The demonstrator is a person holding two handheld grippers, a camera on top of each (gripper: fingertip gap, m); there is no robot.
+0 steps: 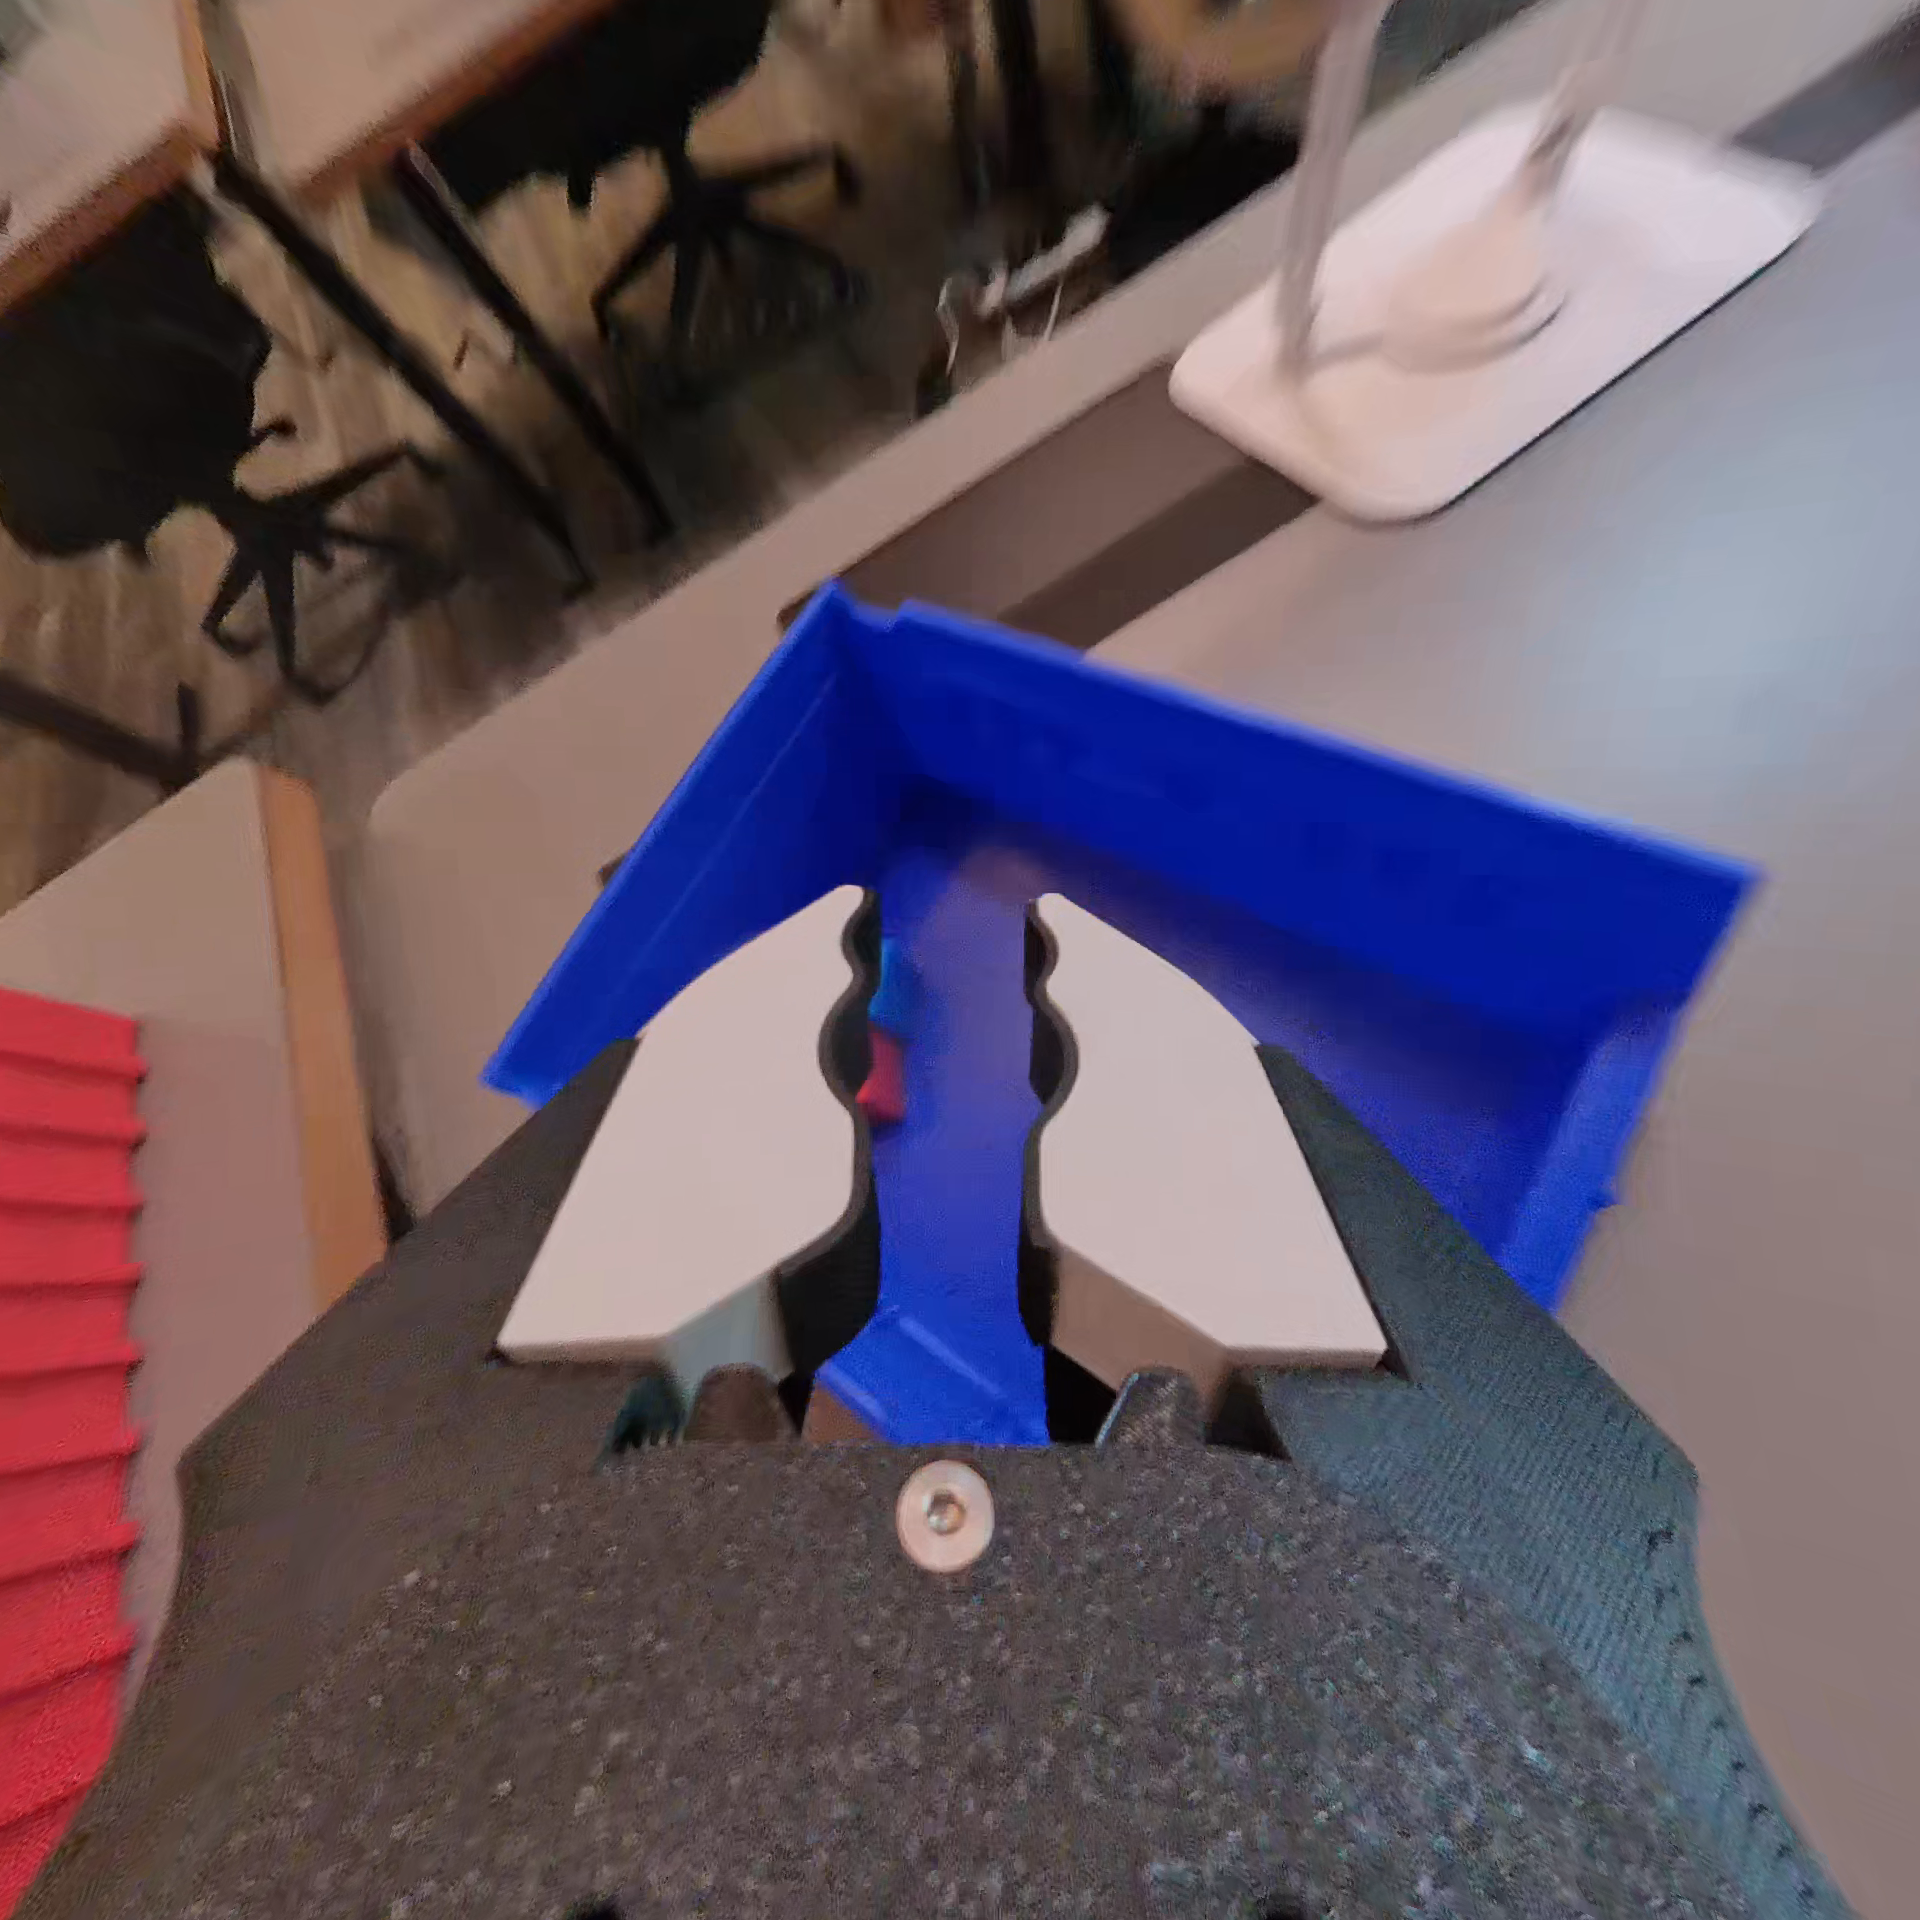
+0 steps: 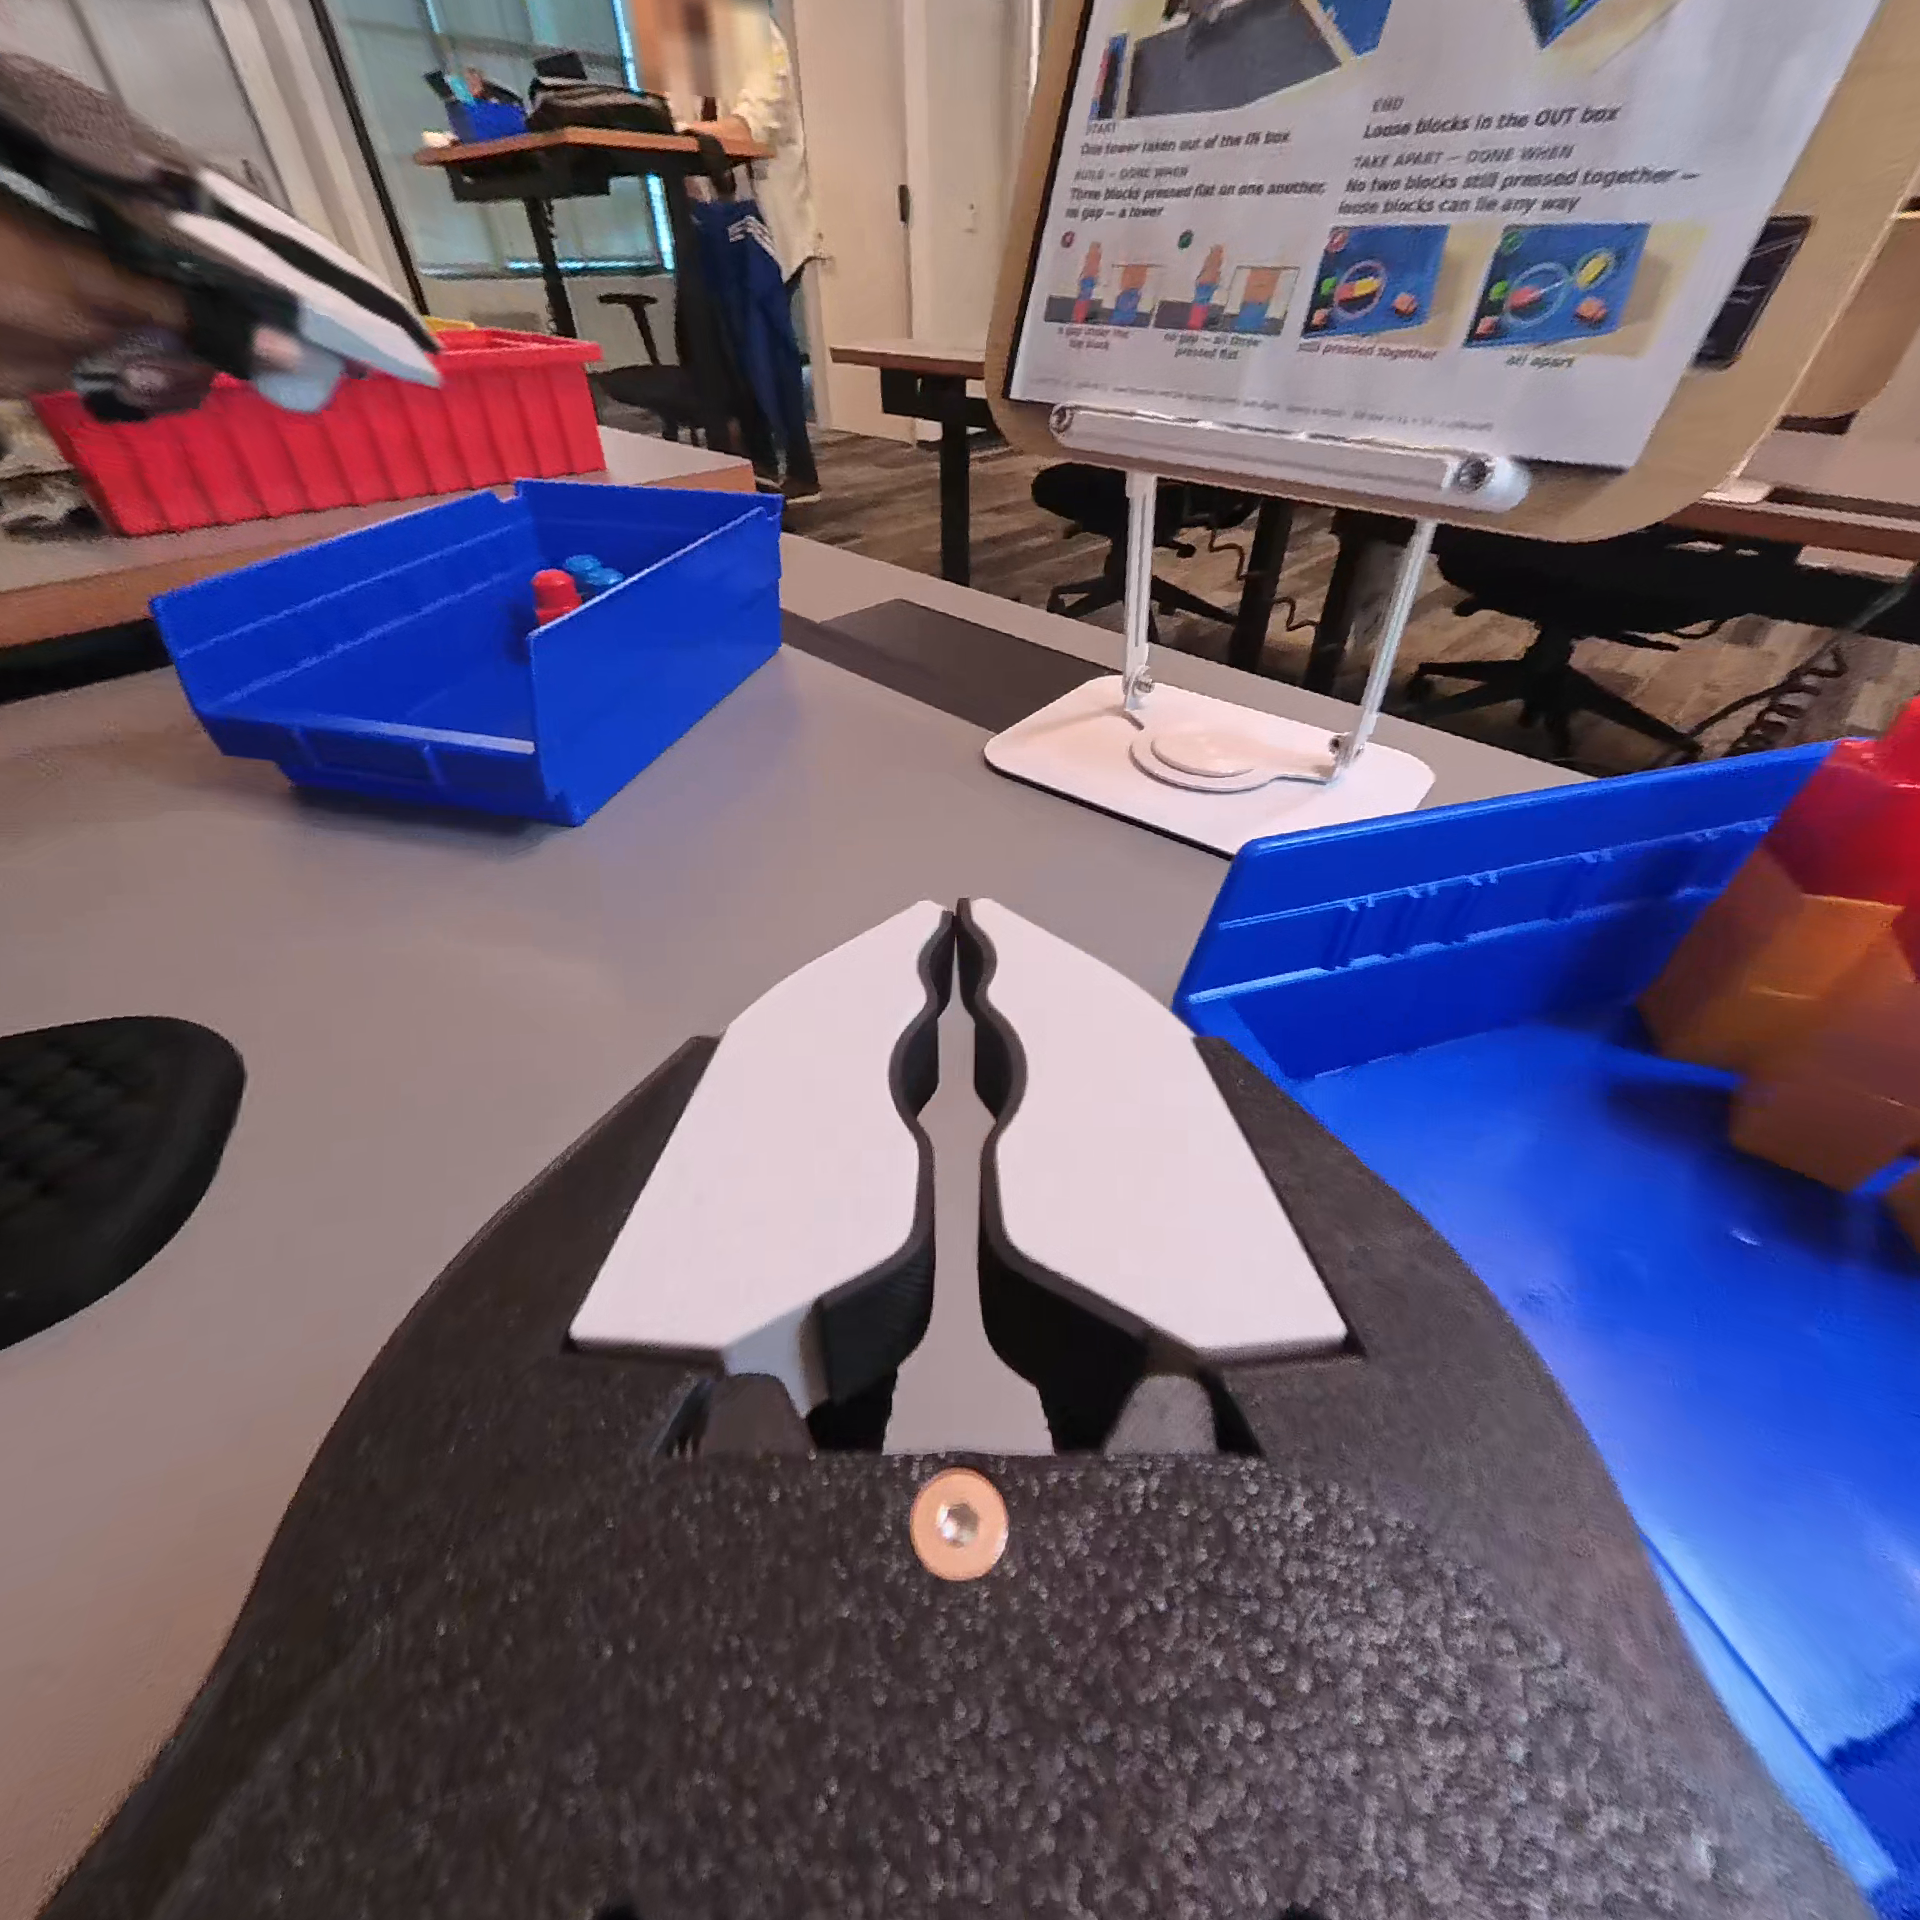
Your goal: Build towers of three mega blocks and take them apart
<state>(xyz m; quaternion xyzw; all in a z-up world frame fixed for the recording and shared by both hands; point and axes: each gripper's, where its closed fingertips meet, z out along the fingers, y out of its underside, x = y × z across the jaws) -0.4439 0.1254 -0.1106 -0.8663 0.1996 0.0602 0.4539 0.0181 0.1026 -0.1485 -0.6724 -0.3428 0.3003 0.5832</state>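
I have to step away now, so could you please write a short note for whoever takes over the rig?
Left gripper: fingers apart, empty, hanging above the far blue bin.
Right gripper: fingers nearly shut, empty, low over the grey table.
Far bin holds a red and blue block stack in its corner.
Near blue bin, beside the right gripper, holds red and orange blocks.
Done: cannot be judged from these views.
Left: probably pick from the far bin, since the left gripper points into it.
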